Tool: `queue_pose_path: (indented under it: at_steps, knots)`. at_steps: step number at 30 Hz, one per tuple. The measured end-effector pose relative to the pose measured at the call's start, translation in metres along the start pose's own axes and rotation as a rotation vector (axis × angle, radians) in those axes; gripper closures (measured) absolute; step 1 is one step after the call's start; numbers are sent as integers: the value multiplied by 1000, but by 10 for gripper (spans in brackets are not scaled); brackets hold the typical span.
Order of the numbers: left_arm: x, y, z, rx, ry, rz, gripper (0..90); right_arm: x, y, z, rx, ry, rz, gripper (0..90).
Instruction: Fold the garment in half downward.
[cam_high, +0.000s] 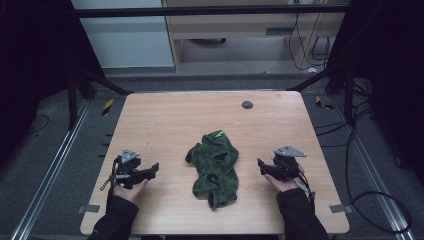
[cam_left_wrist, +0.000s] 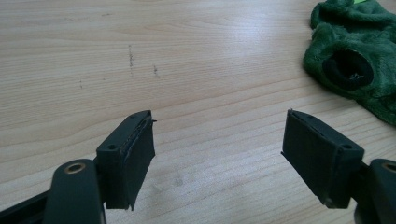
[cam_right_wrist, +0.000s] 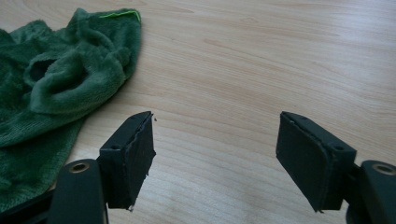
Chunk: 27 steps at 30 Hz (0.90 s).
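The green fleece garment (cam_high: 214, 167) lies crumpled mid-table, its long axis running from the far end toward my edge. My left gripper (cam_high: 152, 169) and right gripper (cam_high: 261, 165) flank it, both pointing inward, jaws spread wide and empty. The right sits slightly nearer the fleece; the left has more bare wooden table (cam_high: 160, 120) to cross. Around the garment there is open room on every side.
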<state>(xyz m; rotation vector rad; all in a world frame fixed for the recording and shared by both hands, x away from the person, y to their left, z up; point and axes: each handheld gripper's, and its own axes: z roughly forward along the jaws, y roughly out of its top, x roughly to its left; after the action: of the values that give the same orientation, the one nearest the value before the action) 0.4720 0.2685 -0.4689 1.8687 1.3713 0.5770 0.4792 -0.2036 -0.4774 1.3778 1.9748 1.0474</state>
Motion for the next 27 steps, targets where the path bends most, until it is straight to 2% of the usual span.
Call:
queue_pose_path:
  at_steps: [6, 10, 14, 19, 22, 27]
  knots:
    - [-3, 1, -3, -8, -6, 9, 256, 3, 1, -2, -2, 0, -11, 284]
    - [-5, 3, -2, -10, -16, 20, 259, 4, 3, -5, -15, 2, -21, 284]
    - [-4, 6, -1, -13, -29, 14, 273, 4, 8, -10, -36, 2, -23, 284]
    - [-6, 14, 2, -5, -41, 29, 282, 6, 12, -10, -45, 5, -38, 284]
    - [-7, 20, 3, -9, -53, 30, 290, 8, 18, -11, -52, 16, -42, 294]
    - [-13, 30, 6, -2, -59, 55, 314, 10, 30, -10, -52, 29, -46, 301]
